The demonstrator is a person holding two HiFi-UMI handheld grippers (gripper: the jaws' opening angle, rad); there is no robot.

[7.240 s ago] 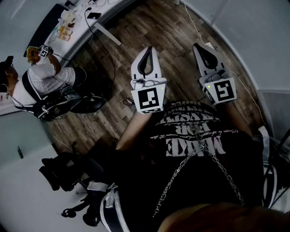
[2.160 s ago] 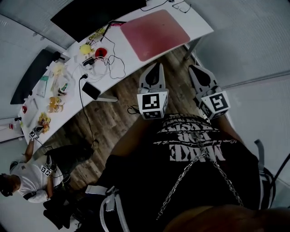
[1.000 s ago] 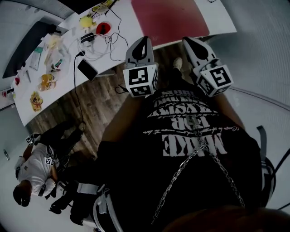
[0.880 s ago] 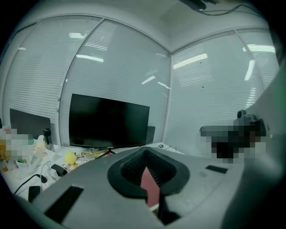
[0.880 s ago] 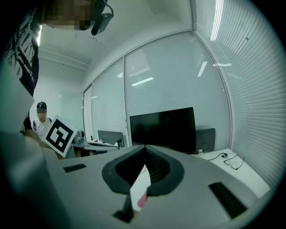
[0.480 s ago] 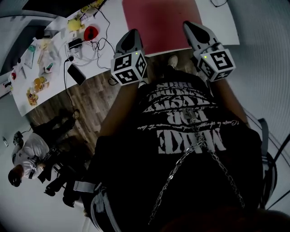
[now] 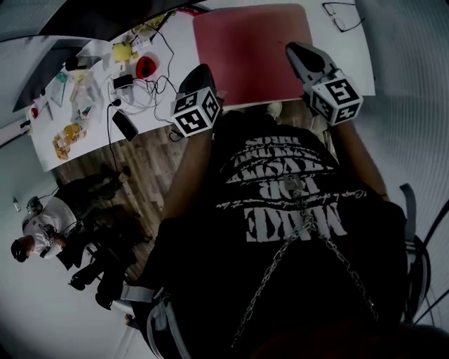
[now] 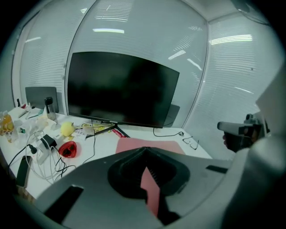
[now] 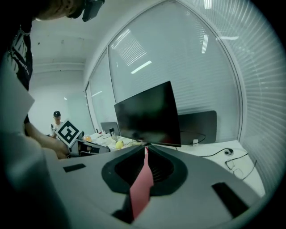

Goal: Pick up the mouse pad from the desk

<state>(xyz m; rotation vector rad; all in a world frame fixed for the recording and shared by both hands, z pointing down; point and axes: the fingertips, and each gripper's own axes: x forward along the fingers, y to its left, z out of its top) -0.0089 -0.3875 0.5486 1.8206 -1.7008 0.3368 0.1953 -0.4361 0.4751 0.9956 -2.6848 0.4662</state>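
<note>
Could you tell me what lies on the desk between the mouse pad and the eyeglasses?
Nothing: the head view shows only bare white desk between the mouse pad and the eyeglasses.

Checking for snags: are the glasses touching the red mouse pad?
Apart. The head view shows bare white desk between the glasses and the mouse pad.

Black monitor point(image 8: 120, 89), screen dark, upright at back of worktop point(image 7: 184, 42); glasses point(image 7: 342, 15) near right end; left part cluttered: red round item point(image 7: 145, 66), yellow item point(image 7: 123, 50), tangled cables point(image 7: 151, 87), dark phone point(image 7: 123, 125) at near edge; wood floor point(image 7: 151, 165) below; person point(image 7: 49, 228) lower left, well apart.
</note>
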